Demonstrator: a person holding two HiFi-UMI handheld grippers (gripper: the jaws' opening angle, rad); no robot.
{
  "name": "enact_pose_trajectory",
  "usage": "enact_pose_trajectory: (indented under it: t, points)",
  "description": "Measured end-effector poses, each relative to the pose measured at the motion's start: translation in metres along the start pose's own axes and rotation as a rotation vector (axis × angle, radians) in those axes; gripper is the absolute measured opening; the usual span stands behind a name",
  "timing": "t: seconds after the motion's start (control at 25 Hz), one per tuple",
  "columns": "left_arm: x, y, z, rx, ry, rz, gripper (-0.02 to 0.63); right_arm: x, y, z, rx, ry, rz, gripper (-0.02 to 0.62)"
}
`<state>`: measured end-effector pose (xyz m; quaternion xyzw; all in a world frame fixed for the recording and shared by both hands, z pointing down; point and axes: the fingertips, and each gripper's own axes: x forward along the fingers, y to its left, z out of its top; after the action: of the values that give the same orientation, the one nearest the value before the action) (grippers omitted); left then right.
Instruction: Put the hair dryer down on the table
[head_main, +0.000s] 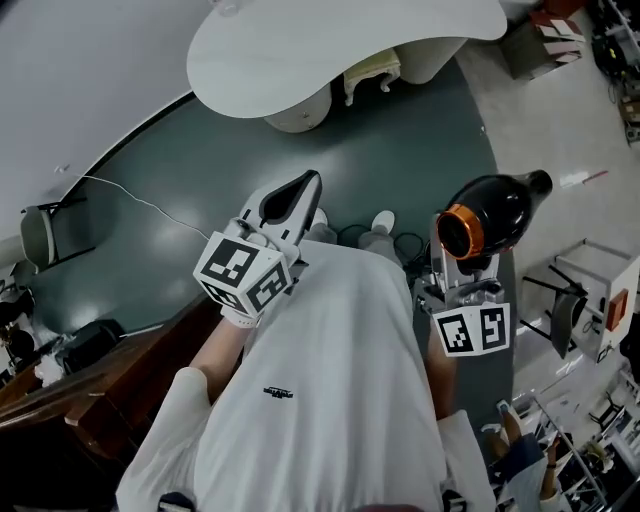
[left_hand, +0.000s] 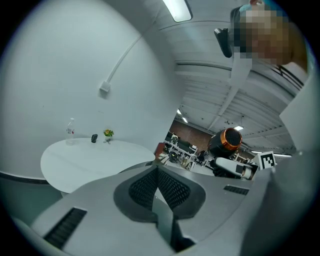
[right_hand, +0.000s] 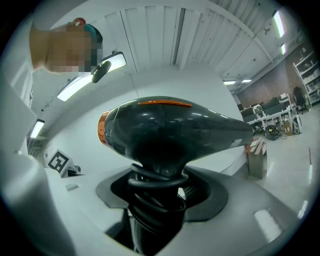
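The right gripper (head_main: 457, 268) is clenched on the handle of a hair dryer (head_main: 495, 215), with one jaw on each side of the handle. The right gripper view shows the handle standing between the jaws, with a black cord (right_hand: 157, 176) coiled round it just below the body of the hair dryer (right_hand: 175, 130). The hair dryer is glossy black with an orange ring at its back end. It is held up in the air with its body lying roughly level across the top of the gripper. In the head view its orange end faces the person and its nozzle points away to the right. It hangs over the floor, well apart from the white table (head_main: 330, 50) at the top of that view.

The left gripper (head_main: 302, 188) is closed, its ribbed pads (left_hand: 172, 187) meeting with nothing between them. It points slightly downward beside the person's white shirt (head_main: 320, 400). In the left gripper view the round white table (left_hand: 95, 162) carries a clear bottle (left_hand: 70, 131), a small dark object (left_hand: 94, 138) and a tiny flower pot (left_hand: 108, 133) near its far edge. The hair dryer (left_hand: 226, 141) shows off to the right.
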<state>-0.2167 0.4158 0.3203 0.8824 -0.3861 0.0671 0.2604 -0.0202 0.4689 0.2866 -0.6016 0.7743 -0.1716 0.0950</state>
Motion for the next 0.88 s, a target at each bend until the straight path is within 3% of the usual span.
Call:
enact_pose_trajectory:
  t: [0.44,0.88]
  points:
    - [-0.044,0.066,0.006,-0.075,-0.029,-0.031,0.009,0.038,0.056,-0.021,-0.027,0.001,-0.028,0.278]
    - [-0.054,0.108,0.014,-0.175,-0.08,0.022,0.009,0.079,0.085,-0.029,-0.053,0.086,0.057,0.278]
